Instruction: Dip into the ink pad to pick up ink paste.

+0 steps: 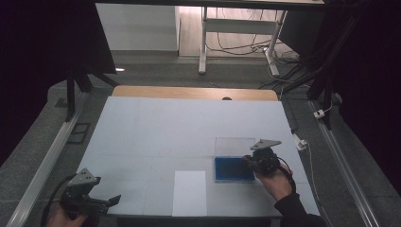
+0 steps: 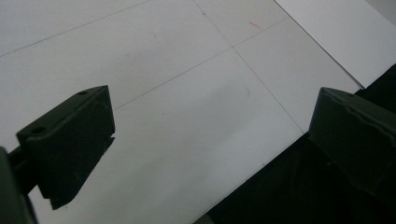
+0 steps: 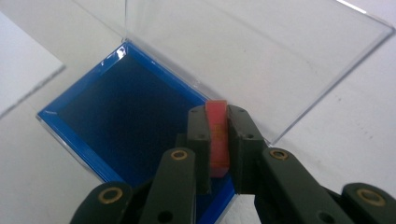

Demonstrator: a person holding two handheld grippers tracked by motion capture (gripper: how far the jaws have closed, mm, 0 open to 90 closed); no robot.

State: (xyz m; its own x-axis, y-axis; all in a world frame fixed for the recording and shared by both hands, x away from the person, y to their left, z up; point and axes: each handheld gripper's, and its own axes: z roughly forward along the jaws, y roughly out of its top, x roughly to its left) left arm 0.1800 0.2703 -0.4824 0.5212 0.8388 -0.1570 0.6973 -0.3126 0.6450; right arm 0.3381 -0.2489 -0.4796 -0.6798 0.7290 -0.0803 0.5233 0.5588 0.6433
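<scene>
An open blue box (image 1: 234,169) lies on the table's right side, its clear lid (image 1: 235,146) folded back behind it. My right gripper (image 1: 248,161) hovers at the box's right edge. In the right gripper view the right gripper (image 3: 217,116) is shut on a small red block (image 3: 217,135), held upright over the blue rim (image 3: 163,72) beside the clear lid (image 3: 243,51). The box's dark inside looks bare. My left gripper (image 1: 113,201) rests at the front left corner of the table; its jaws (image 2: 210,107) stand wide open with nothing between them.
A white sheet of paper (image 1: 189,193) lies at the front middle of the pale table (image 1: 156,127), and its corner (image 2: 345,37) shows in the left gripper view. The table's front edge runs just below the left gripper. Desk legs and cables stand on the floor beyond.
</scene>
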